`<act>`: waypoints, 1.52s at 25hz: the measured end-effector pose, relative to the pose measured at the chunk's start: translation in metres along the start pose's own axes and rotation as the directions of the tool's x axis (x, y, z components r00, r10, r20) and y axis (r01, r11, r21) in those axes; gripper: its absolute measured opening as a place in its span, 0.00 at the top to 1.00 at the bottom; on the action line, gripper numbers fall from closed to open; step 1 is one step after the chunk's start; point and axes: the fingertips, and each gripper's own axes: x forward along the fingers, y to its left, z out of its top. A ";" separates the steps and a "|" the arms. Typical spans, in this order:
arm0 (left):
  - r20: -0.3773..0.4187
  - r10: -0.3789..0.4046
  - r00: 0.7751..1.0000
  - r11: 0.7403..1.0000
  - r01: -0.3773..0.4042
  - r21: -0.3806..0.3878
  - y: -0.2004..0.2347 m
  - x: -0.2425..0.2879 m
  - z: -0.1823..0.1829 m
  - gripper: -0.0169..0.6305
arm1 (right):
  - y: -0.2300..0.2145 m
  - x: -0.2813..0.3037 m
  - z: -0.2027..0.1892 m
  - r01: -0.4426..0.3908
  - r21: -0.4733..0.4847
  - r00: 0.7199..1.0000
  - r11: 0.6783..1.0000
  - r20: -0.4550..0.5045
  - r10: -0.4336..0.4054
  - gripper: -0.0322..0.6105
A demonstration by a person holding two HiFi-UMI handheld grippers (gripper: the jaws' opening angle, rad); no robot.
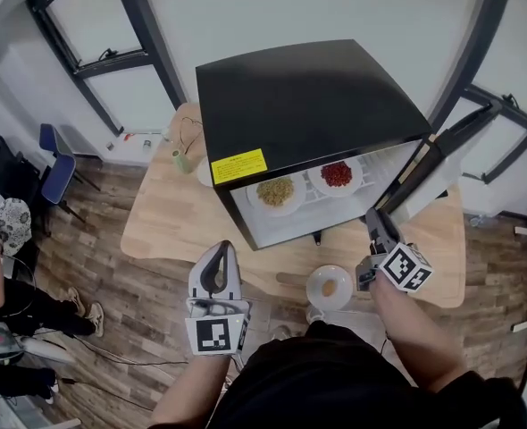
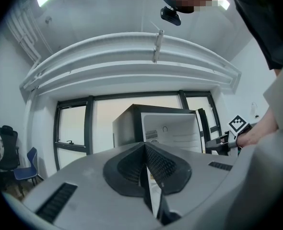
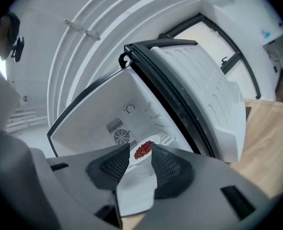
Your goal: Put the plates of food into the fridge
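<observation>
A black mini fridge [image 1: 308, 96] stands on the wooden table [image 1: 165, 222] with its door [image 1: 424, 172] swung open to the right. On its shelf sit a plate of yellowish food [image 1: 275, 191] and a plate of red food [image 1: 337, 174]. A third white plate [image 1: 330, 287] with a small orange-brown piece lies on the table in front of the fridge. My right gripper [image 1: 375, 217] is open and empty just outside the fridge's opening; the right gripper view shows the red food [image 3: 142, 150] beyond its jaws. My left gripper [image 1: 219, 248] hovers shut and empty at the table's near edge.
A small green bottle [image 1: 183, 161] and a white dish edge [image 1: 203, 172] sit beside the fridge's left side. The open door [image 3: 194, 95] fills the right of the right gripper view. Blue chairs [image 1: 58, 168] and a person [image 1: 9, 226] are on the floor at the left.
</observation>
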 end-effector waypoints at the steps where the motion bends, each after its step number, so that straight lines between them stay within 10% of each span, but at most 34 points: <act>1: -0.008 -0.003 1.000 1.000 0.003 0.000 0.001 -0.002 -0.003 0.97 | -0.003 -0.007 -0.002 0.010 0.009 1.000 1.000 0.010 -0.010 0.70; 13: -0.033 -0.113 0.993 0.994 0.112 -0.020 -0.015 -0.014 -0.039 0.97 | -0.049 -0.107 -0.087 0.234 0.109 0.972 0.966 -0.031 -0.232 0.71; 21: -0.071 -0.231 0.970 0.972 0.233 0.015 -0.045 -0.017 -0.054 0.97 | -0.093 -0.162 -0.213 0.363 0.345 0.930 0.866 -0.187 -0.315 0.71; 38: -0.144 -0.310 0.940 0.939 0.326 0.107 -0.073 -0.021 -0.063 0.97 | -0.120 -0.135 -0.315 0.372 0.566 0.925 0.736 -0.290 -0.245 0.72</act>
